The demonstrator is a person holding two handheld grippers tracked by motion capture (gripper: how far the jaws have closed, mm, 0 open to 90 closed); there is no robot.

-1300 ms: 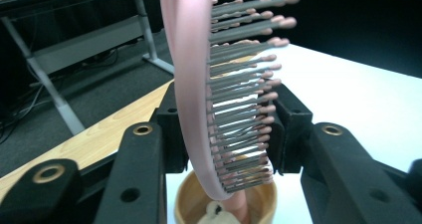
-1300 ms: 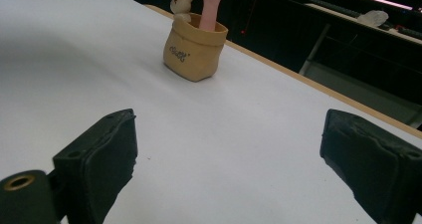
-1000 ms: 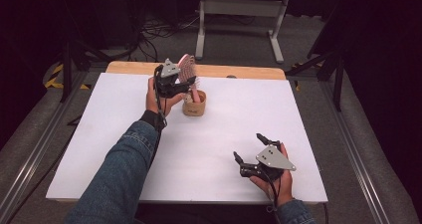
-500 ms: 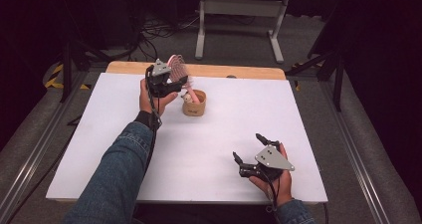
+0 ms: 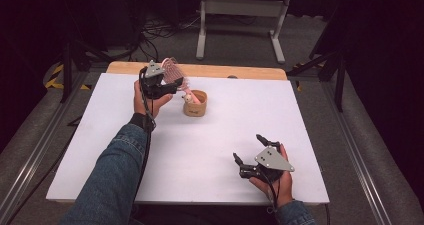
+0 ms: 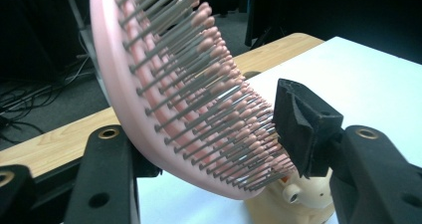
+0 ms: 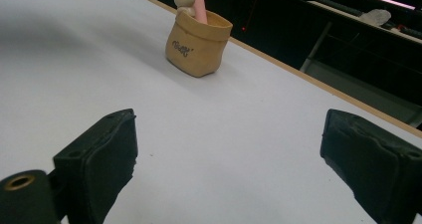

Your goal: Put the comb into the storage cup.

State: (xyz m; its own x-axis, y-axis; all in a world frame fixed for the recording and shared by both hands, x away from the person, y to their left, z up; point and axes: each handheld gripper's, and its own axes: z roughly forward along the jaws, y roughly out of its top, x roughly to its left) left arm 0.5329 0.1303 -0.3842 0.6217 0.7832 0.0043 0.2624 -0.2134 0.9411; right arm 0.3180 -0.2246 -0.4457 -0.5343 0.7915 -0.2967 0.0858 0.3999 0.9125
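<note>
Upright in a small tan holder (image 5: pixel 195 104) stands a pink hairbrush (image 5: pixel 175 74), its handle down inside and its bristled head up above the rim. Beside the handle, a little cream figure (image 5: pixel 188 98) peeks out of the same holder; in the right gripper view it sits at the rim next to the pink handle. The holder rests on the white table (image 5: pixel 210 150), toward the far side, near a wooden strip (image 5: pixel 240 71) along the back edge.

The left gripper (image 5: pixel 167 85) is at the brush head. In the left gripper view the head (image 6: pixel 199 94) lies between its 2 jaws, which have just been opening; the right pad stands at the bristle tips, and whether it still touches them I cannot tell.

Well apart, near the front edge, the right gripper (image 5: pixel 248 152) is held low over the bare table, jaws wide open on nothing.
</note>
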